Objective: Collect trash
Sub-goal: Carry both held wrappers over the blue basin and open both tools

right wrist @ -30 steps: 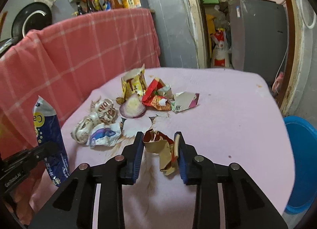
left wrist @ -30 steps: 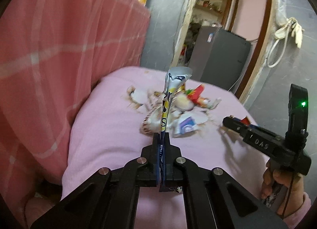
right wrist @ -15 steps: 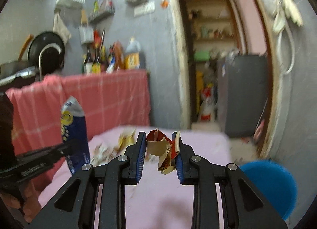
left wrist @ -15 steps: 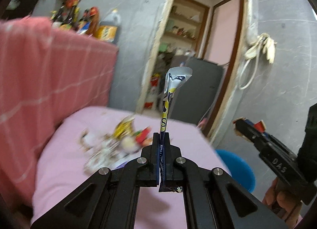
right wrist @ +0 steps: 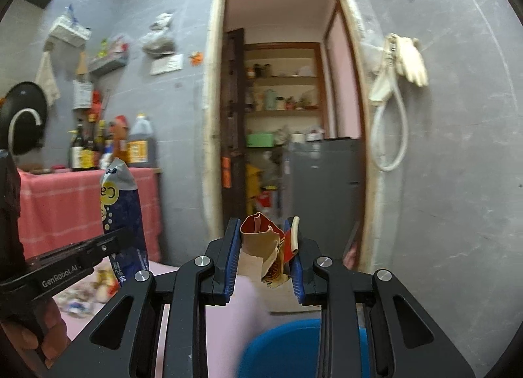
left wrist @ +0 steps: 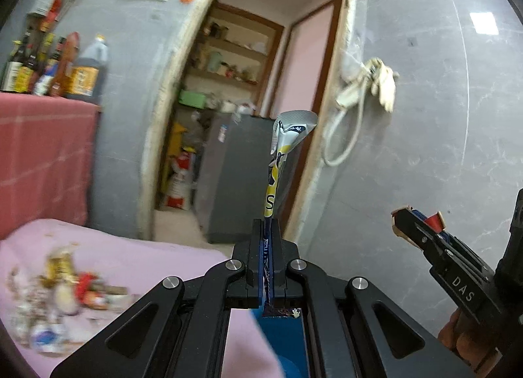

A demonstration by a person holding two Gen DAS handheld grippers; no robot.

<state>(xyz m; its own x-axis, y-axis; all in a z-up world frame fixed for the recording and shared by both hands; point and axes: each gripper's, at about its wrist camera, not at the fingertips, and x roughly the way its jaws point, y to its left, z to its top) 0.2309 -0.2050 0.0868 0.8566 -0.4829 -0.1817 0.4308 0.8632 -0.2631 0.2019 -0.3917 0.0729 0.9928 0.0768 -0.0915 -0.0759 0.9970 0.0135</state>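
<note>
Two grippers, each loaded. Left gripper (left wrist: 268, 257): jaws pressed together on a blue and yellow snack packet (left wrist: 278, 175), held upright and seen edge-on, above the pink-covered table's (left wrist: 157, 257) edge. Right gripper (right wrist: 263, 257): jaws narrowed onto a crumpled red and brown wrapper (right wrist: 264, 247), held in the air over a blue bin (right wrist: 287, 348). Remaining trash pile (left wrist: 62, 296): blurred, lying on the pink cloth at lower left.

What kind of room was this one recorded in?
Most likely a home kitchen or dining corner: sauce bottles stand on a counter under a red cloth, a pan hangs on the wall, and a doorway opens onto pantry shelves.
</note>
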